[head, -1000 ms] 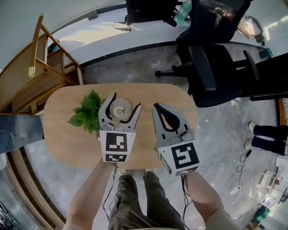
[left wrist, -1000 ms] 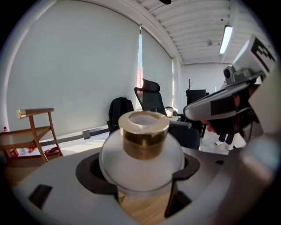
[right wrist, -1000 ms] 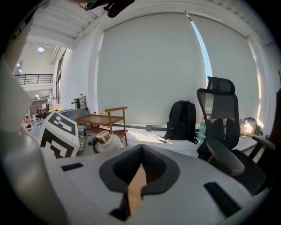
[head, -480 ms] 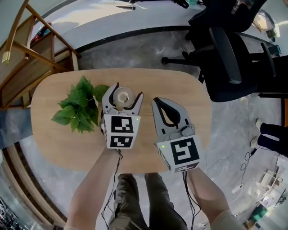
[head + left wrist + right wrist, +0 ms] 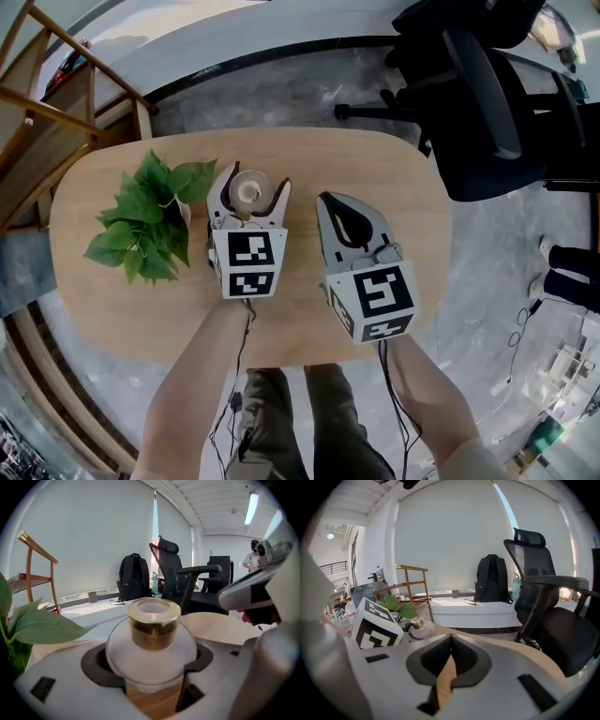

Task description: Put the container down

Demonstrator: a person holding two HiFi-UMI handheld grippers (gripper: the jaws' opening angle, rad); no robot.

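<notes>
Now the left gripper clamps the white container with a gold neck between its 2 jaws, at the wooden table, beside the plant. The right gripper is closed and empty.

Left gripper fingers clamped on container, right gripper beside it, fingers pressed together.

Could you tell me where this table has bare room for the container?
Free: the right end of the table, between the right gripper and the office chair; also the near left corner. Crowded: the plant beside the left gripper holding the container.
</notes>
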